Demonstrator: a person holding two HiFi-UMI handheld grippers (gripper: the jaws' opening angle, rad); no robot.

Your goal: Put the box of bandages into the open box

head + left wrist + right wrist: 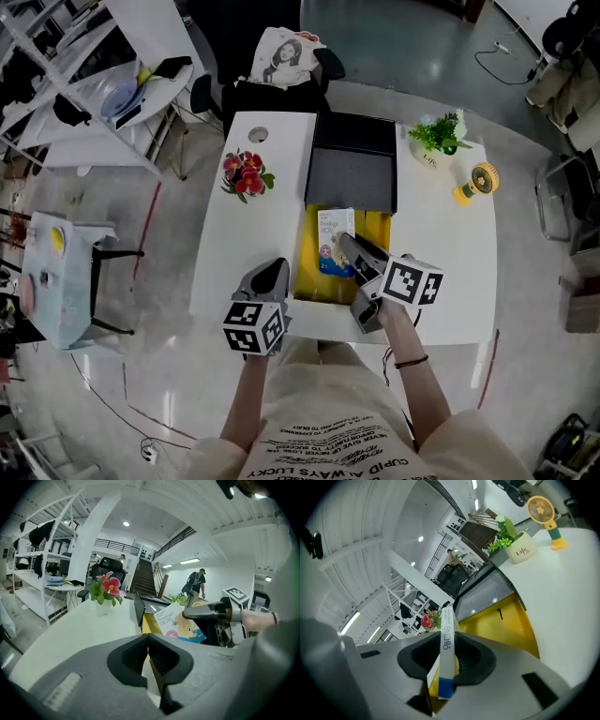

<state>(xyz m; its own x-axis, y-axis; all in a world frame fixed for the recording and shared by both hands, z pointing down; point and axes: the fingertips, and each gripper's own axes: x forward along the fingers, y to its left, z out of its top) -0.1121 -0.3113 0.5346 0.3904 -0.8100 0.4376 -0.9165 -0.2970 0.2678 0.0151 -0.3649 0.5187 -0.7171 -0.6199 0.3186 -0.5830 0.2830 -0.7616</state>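
Carrying the bandage box [446, 639] pinched edge-on in the right hand-held gripper [446, 653], jaws part-closed on it, above the open box [314, 270] just ahead. Probably next: lowering to the yellow floor, then releasing. Parking the left hand-held gripper [149, 656] alongside, jaws together, empty.

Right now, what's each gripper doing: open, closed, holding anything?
Left gripper: closed, nothing between its jaws.
Right gripper: closed on the box of bandages.

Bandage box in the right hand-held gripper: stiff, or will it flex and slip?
Probably stiff: the bandage box looks straight in the right hand-held gripper. Likely light: thin carton. Gripped near one end, it could pivot.
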